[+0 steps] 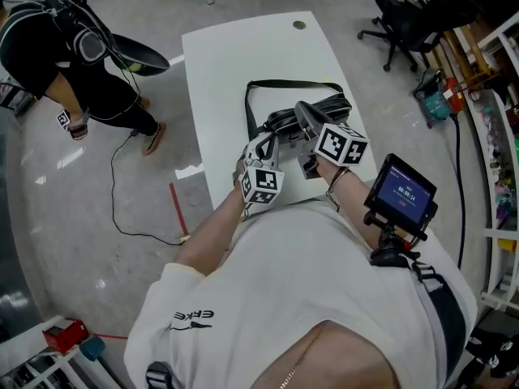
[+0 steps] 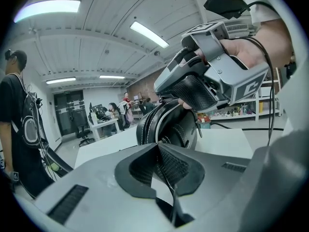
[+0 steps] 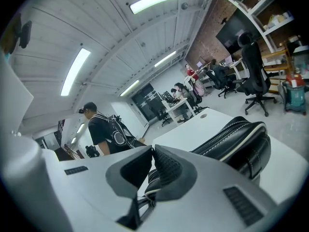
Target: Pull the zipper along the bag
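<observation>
A black bag (image 1: 320, 108) with a long strap (image 1: 251, 104) lies on the white table (image 1: 243, 55). My left gripper (image 1: 268, 143) is at the bag's near left end, and my right gripper (image 1: 302, 113) reaches onto its top. In the left gripper view the left gripper (image 2: 157, 148) is shut, a thin black edge of the bag (image 2: 169, 127) pinched between its pads, while the right gripper (image 2: 182, 100) presses on the bag's top. In the right gripper view the right gripper (image 3: 152, 151) is shut where the zipper line of the bag (image 3: 241, 144) ends; the pull itself is hidden.
A person in black (image 1: 73, 63) stands left of the table, with cables on the floor. A small screen (image 1: 401, 193) is mounted at my right side. Office chairs (image 1: 405, 23) and shelves stand at the right. A round hole (image 1: 299, 25) marks the table's far end.
</observation>
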